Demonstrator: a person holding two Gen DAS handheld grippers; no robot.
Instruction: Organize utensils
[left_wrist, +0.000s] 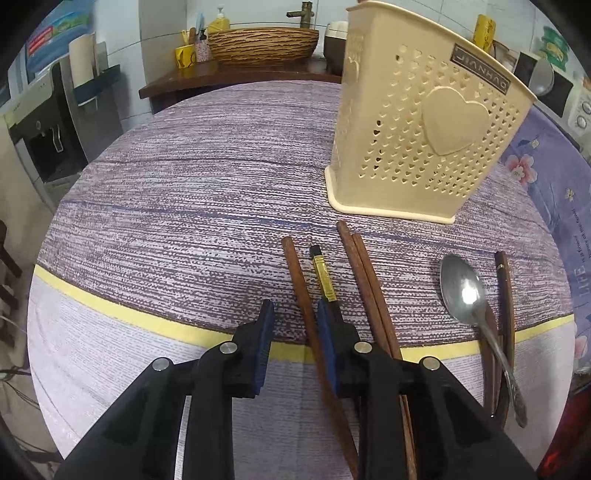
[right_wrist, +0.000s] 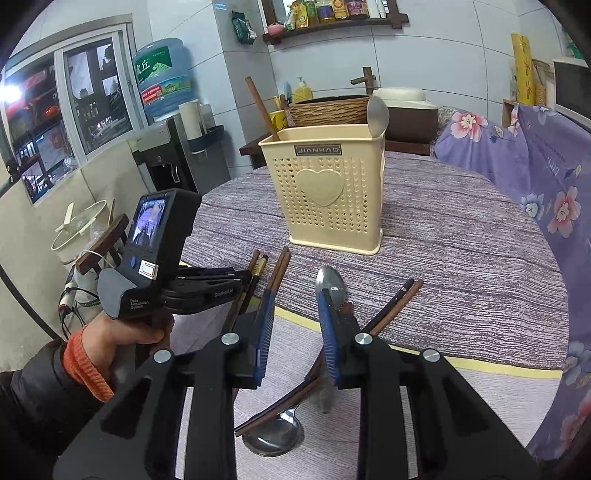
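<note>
Purple striped cloth (left_wrist: 192, 177) covers the big round table, with a yellow line (left_wrist: 110, 310) running across it. On the cloth stands a cream plastic holder (right_wrist: 325, 192) full of little heart holes, upright, with a big heart on its side. One brown chopstick (right_wrist: 260, 107) and a silver spoon (right_wrist: 377, 114) already stick up out of its top. More things lie flat on the cloth just in front of the holder. The left gripper (left_wrist: 293, 314) points down at a brown chopstick (left_wrist: 297, 273), which lies between its blue pads, but the pads are not pressing on it. Beside that lie a black and gold chopstick (left_wrist: 322, 273), a pair of brown chopsticks (left_wrist: 360, 262) and a shiny spoon (left_wrist: 463, 291). A hand (right_wrist: 122, 328) in an orange cuff holds the left gripper's handle. The right gripper (right_wrist: 297, 295) hangs over the spoon with its jaws apart and nothing held.
</note>
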